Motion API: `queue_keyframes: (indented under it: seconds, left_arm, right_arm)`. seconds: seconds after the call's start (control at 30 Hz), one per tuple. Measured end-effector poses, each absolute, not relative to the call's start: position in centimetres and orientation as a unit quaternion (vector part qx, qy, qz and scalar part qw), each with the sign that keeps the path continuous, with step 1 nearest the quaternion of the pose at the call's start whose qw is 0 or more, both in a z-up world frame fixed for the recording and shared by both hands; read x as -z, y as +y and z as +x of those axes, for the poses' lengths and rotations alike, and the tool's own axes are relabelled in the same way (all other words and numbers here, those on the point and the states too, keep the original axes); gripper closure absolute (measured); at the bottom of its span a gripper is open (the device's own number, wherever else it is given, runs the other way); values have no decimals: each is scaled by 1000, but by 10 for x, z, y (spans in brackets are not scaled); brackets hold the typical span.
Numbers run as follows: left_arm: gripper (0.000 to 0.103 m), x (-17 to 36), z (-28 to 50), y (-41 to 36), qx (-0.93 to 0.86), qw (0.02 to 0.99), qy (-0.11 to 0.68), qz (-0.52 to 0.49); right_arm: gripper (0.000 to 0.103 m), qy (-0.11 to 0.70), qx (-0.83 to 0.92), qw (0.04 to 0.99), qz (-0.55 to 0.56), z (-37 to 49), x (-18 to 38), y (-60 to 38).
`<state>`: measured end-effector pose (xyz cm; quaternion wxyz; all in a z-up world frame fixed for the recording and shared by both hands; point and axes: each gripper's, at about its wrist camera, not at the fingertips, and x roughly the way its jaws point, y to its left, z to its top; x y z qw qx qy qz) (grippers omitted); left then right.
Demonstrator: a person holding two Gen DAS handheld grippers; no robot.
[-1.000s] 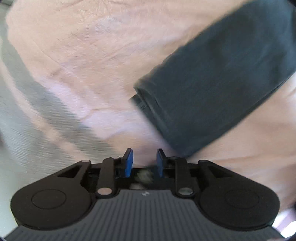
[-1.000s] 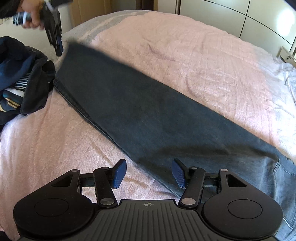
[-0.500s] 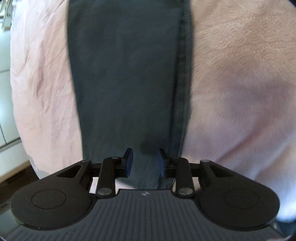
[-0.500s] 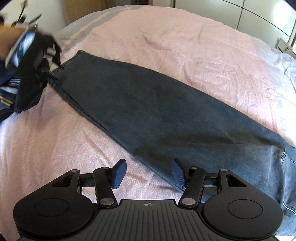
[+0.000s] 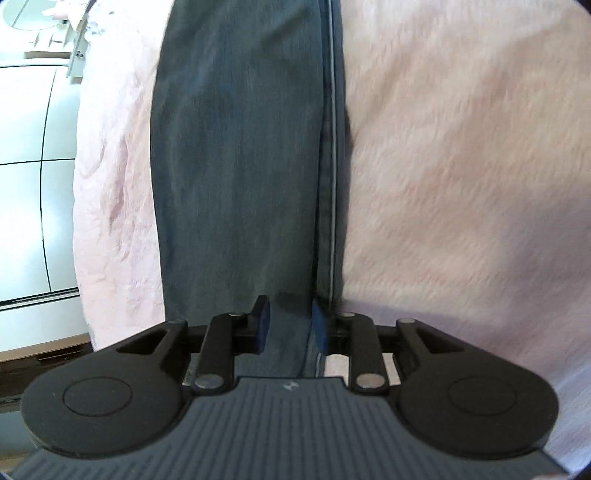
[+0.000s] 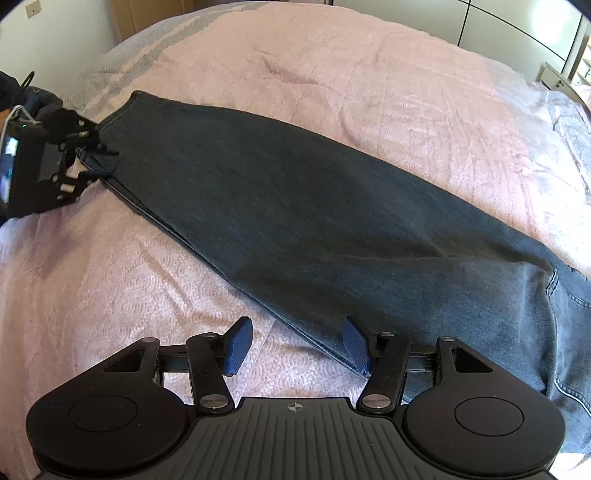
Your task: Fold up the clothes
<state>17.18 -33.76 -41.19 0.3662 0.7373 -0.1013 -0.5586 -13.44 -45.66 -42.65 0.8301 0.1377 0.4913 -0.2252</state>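
Observation:
Dark blue jeans (image 6: 314,206) lie folded lengthwise, legs stacked, stretched diagonally across a pink bedspread (image 6: 92,280). In the left wrist view the legs (image 5: 236,147) run straight away from my left gripper (image 5: 290,325), whose blue pads sit on either side of the hem end; the denim lies between them and is bunched there. The left gripper also shows in the right wrist view (image 6: 85,147) at the hem. My right gripper (image 6: 295,345) is open and empty, hovering over the side seam near the thigh.
White wardrobe doors (image 6: 517,26) stand behind the bed. A white cabinet (image 5: 33,184) and floor lie past the bed's edge in the left wrist view. A grey striped cover (image 6: 122,62) lies at the bed's far left.
My left gripper came down from above the bed to the hem end and now has the denim between its pads. The jeans leg is drawn straighter. My right gripper stayed open.

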Motion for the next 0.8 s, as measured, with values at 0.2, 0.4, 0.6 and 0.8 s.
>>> queue_keyframes:
  seconds: [0.2, 0.4, 0.6, 0.8]
  left_arm:
    - [75, 425, 161, -350, 572, 387, -106, 716]
    - [102, 417, 167, -345, 541, 392, -99, 738]
    - [103, 395, 161, -339, 536, 416, -61, 733]
    - [103, 406, 160, -350, 535, 413, -42, 736]
  right_arm:
    - [45, 487, 222, 835, 130, -124, 423, -455]
    - [45, 497, 210, 834, 110, -117, 428, -448]
    - [45, 494, 211, 836, 115, -119, 428, -446]
    - [45, 496, 213, 834, 116, -118, 426, -447]
